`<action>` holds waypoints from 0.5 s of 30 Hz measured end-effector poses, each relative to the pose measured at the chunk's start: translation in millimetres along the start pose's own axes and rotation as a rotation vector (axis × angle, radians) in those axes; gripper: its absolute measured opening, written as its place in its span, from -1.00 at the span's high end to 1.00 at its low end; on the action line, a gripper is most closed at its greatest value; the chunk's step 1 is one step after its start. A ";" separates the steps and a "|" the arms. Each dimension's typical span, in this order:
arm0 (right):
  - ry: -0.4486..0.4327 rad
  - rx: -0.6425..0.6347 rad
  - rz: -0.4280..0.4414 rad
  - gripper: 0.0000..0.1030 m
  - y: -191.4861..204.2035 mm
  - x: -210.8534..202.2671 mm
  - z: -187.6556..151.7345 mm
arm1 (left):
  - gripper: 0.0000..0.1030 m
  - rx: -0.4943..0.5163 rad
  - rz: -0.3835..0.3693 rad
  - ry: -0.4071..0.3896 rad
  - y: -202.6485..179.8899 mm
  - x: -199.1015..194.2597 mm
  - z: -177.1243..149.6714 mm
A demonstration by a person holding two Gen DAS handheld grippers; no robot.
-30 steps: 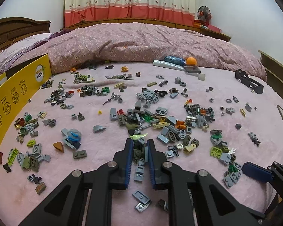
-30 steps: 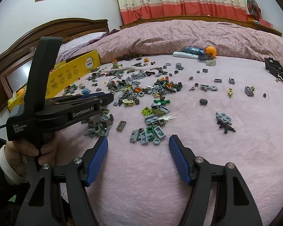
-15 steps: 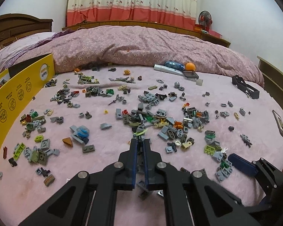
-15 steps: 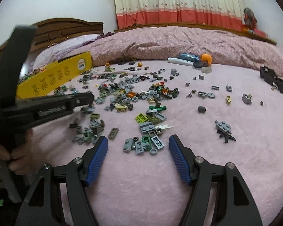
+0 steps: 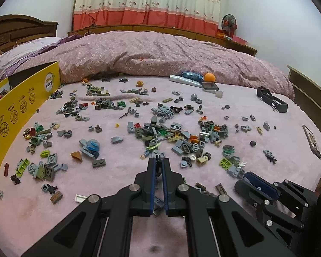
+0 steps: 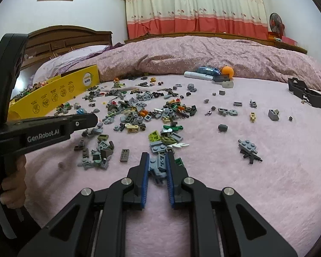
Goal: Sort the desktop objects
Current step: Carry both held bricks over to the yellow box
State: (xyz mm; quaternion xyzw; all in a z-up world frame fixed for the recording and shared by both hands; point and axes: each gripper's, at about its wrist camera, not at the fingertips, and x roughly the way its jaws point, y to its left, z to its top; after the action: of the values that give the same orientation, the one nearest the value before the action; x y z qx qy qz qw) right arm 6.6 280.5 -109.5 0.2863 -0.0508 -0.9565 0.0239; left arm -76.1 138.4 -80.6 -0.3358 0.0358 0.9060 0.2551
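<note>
Sorting is in its pick-up step, as we judge it: we work over a pink bedspread [image 5: 267, 167] strewn with small building bricks, a yellow box [image 5: 21, 107] standing open along its left edge. Most bricks lie in a loose central heap [image 5: 177, 135], with smaller clusters toward the box. Our right gripper [image 6: 157, 165] has just been closing, and its blue pads now clamp a small bunch of grey bricks [image 6: 158, 166] at the near edge of the heap, low on the cloth. Our left gripper [image 5: 158, 167] has its fingers pressed together on a thin dark piece [image 5: 158, 162] that stands up between the tips, just above the spread. Next, we think, both catches must be lifted clear without dragging neighbours and carried to the box; the right-hand bunch looks loosely stacked, so a steady, level lift seems wise.
</note>
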 end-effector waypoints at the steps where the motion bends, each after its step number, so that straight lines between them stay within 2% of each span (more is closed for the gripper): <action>1: -0.001 0.000 0.004 0.69 0.7 -1.1 1.0 | 0.89 0.000 -0.002 -0.004 0.1 -2.3 0.4; 9: -0.033 -0.023 0.027 0.69 12.6 -12.1 15.0 | 0.89 -0.018 0.004 -0.029 7.3 -16.0 4.8; 15: -0.020 -0.034 0.061 0.69 24.4 -10.4 26.1 | 0.89 -0.044 0.018 -0.050 21.4 -29.2 6.7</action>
State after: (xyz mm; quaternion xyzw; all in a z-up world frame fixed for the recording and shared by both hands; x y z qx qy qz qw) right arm 1.3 259.2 -79.4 0.2746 -0.0434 -0.9589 0.0576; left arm -71.6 108.6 -59.4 -0.3185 0.0126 0.9169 0.2401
